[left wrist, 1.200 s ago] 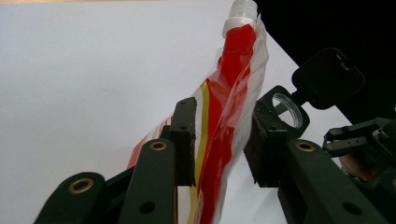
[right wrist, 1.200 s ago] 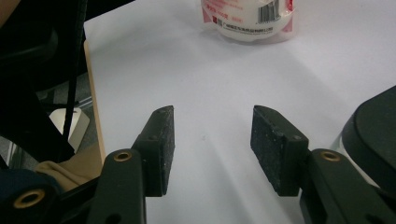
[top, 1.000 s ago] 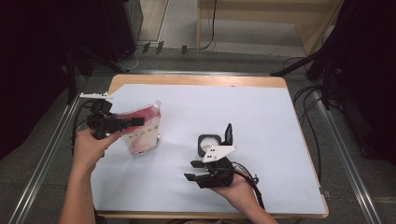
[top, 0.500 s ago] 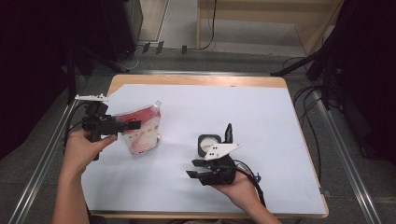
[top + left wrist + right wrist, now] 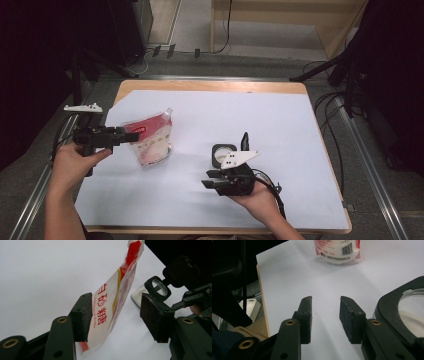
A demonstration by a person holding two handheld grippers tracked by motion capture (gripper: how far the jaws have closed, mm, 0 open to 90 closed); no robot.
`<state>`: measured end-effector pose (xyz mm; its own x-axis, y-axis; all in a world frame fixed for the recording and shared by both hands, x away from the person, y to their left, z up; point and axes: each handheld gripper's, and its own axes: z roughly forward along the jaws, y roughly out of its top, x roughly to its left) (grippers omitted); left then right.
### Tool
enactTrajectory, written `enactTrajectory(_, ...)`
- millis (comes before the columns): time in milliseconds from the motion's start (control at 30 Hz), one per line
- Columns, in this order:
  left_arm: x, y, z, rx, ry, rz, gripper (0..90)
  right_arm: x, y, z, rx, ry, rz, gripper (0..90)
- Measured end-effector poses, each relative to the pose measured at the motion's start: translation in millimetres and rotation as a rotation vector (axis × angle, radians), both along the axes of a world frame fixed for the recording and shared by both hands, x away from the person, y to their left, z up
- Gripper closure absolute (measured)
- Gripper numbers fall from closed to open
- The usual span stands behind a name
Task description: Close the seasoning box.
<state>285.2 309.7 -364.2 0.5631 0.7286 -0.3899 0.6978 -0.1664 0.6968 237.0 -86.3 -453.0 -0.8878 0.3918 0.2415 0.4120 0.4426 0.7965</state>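
Observation:
A red and white sugar pouch [image 5: 150,141] stands upright on the white table cover [image 5: 280,125], left of the middle. My left gripper [image 5: 132,136] points level at it from the left. Its jaws have just been opening, and the pouch [image 5: 113,295] stands loose between the pads of the left gripper [image 5: 116,308], the right pad well clear of it. A small jar [image 5: 221,155] of white powder has its black flip lid [image 5: 245,140] raised. My right gripper [image 5: 208,180] lies just in front of the jar. Its jaws have just been closing, and in its own view the right gripper [image 5: 325,305] holds nothing.
The jar's black rim [image 5: 392,312] fills the right edge of the right gripper view, with the pouch [image 5: 340,250] farther off. Cables and dark stands surround the table. The table's wooden left edge [image 5: 263,307] is close to the right gripper.
The left hand has drawn back to the left and its jaws have spread off the pouch, which stays standing. The right hand has kept its place by the jar.

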Motion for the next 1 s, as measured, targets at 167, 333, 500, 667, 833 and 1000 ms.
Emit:
enactTrajectory(167,-4.1,11.3,-4.9,-0.006,-0.003,0.013,42.6,3.2,-7.2,8.2,0.007,0.019,0.008,75.5)
enactTrajectory(333,-7.0,18.6,-10.2,0.015,0.016,0.013,42.1,6.8,-15.6,15.6,-0.001,0.036,0.016,87.6)
enactTrajectory(500,-7.5,26.9,-15.3,0.007,0.023,0.033,42.0,10.8,-23.2,23.7,-0.024,0.048,0.032,90.0)
enactTrajectory(667,-5.8,31.5,-22.2,-0.017,0.026,0.038,40.8,13.0,-34.2,31.7,-0.04,0.041,0.052,90.0)
enactTrajectory(833,-7.3,35.6,-24.4,-0.012,0.035,0.024,40.8,16.5,-52.8,37.6,-0.038,0.033,0.042,90.0)
enactTrajectory(1000,-10.4,43.4,-23.5,-0.008,0.021,0.066,41.3,21.9,-69.7,45.0,-0.031,0.026,0.015,90.0)
